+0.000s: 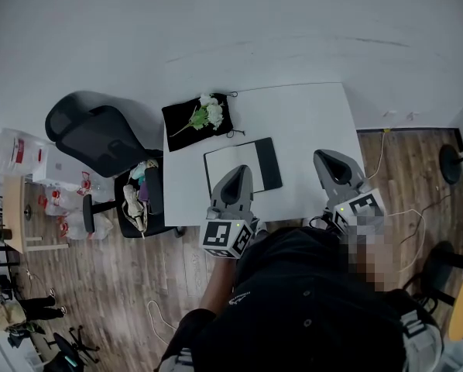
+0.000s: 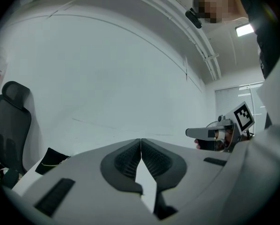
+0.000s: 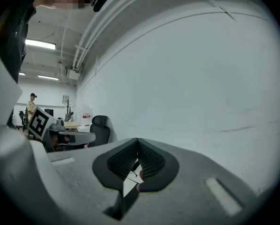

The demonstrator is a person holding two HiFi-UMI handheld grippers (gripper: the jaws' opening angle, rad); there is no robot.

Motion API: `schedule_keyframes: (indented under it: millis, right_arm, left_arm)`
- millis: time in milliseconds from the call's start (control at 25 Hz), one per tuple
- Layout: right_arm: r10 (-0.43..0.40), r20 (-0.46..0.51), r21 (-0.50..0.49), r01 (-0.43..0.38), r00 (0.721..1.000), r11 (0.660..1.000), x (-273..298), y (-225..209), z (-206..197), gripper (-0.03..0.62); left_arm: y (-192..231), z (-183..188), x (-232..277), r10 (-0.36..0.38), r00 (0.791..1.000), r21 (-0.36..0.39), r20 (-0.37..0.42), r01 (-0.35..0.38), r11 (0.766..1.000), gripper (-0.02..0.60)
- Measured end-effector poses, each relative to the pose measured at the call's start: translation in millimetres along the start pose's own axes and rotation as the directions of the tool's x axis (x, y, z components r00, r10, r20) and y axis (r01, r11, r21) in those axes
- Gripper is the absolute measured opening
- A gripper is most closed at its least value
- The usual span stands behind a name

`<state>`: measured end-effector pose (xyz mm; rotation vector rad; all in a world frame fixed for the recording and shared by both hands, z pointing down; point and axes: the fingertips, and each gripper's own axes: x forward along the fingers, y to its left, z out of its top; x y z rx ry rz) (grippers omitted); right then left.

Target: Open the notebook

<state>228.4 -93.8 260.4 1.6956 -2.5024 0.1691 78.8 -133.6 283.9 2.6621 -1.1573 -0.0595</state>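
Both the left gripper (image 2: 141, 149) and the right gripper (image 3: 137, 149) are pressed shut on nothing, held up at the white table's (image 1: 309, 122) near edge, while the notebook (image 1: 228, 160) lies mid-table showing a white page, seemingly open already, so little seems left but to check it.

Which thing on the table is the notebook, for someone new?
On the white table by the wall, the notebook lies flat just ahead of the left gripper. Unlike the black cloth with white flowers at the back-left corner, it shows a white page beside a black panel.
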Motion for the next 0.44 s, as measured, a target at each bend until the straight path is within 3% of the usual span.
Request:
schedule_keyframes:
  millis: [440]
  right_arm:
    - [0.0,-0.01,0.004,0.0,1.0,1.0,4.6,-4.4,-4.0,0.005]
  left_arm:
    - [0.2,-3.8,8.8,-0.011,1.0,0.016,-0.017,0.011,1.0,0.007]
